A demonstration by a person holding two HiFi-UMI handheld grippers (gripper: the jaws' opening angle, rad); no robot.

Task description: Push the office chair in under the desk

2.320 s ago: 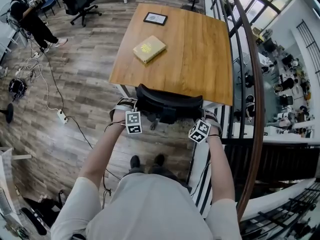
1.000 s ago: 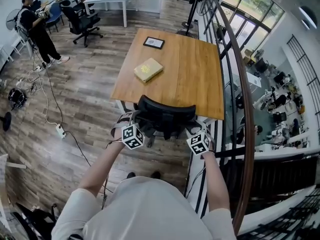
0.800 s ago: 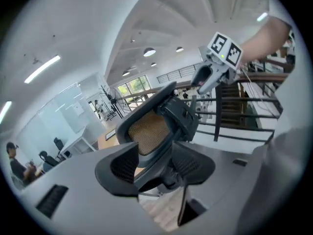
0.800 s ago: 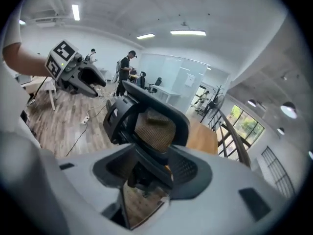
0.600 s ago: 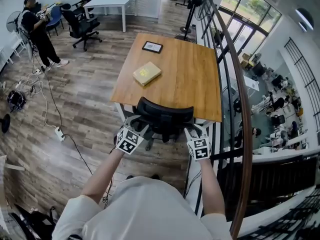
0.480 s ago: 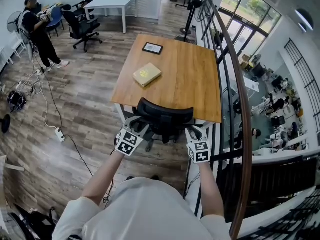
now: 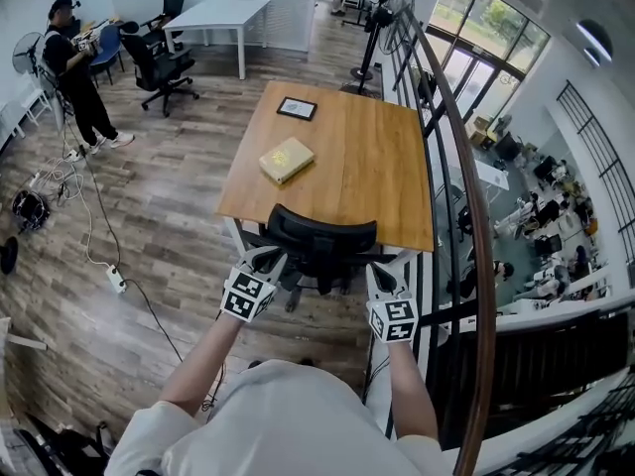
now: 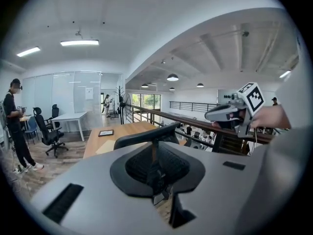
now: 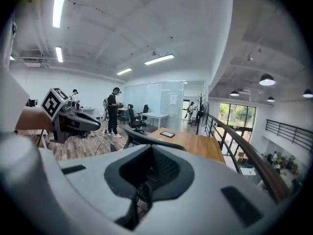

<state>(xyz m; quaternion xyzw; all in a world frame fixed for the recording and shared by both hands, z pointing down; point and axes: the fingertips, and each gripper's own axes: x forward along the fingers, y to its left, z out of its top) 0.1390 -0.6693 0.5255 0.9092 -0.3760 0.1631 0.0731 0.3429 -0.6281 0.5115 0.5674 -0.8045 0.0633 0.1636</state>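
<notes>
Left gripper [image 7: 264,262]: jaws have just been closing, now nearly together, nothing between them. Right gripper [image 7: 383,268]: clamped, empty. Both hang just beside the office chair [image 7: 319,234], at its near side. Seat tucked under the desk [image 7: 367,167] near edge. Chair probably rolls freely, fairly heavy; the stiff backrest rim looks best for pushing. No containers seen.

yellow book [image 7: 287,160] | framed picture [image 7: 297,108] | standing person [image 7: 75,67] | white table [image 7: 224,10] | power strip [image 7: 116,280] on floor
</notes>
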